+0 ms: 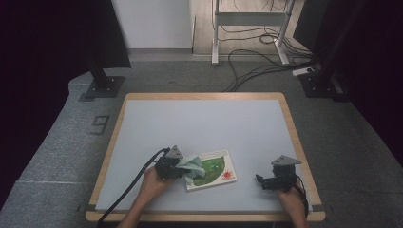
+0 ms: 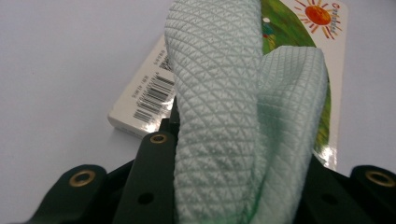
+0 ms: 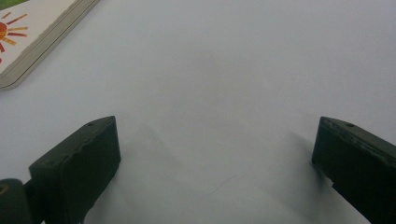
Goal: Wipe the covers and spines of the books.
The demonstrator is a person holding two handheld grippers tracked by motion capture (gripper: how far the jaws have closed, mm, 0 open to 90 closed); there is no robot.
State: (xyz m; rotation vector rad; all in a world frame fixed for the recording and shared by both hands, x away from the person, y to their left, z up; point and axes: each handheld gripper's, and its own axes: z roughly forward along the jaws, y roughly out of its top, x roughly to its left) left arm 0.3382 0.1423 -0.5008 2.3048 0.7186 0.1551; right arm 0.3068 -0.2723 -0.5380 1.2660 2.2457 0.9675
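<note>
Left gripper (image 1: 183,167) clamping my pale green cloth (image 2: 233,107); right gripper (image 1: 259,179) gaping empty.
I'm pressing cloth onto a picture book (image 1: 223,167) lying on the table (image 1: 199,123).

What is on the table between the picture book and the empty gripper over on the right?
Nothing: between the picture book and the right gripper there is bare grey table, as the high view and right gripper view show.

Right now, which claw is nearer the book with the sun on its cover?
Left. The left claw, shut on the green cloth, is at the book, its cloth lying over the cover. The right claw sits open on the table, off to the book's right.
</note>
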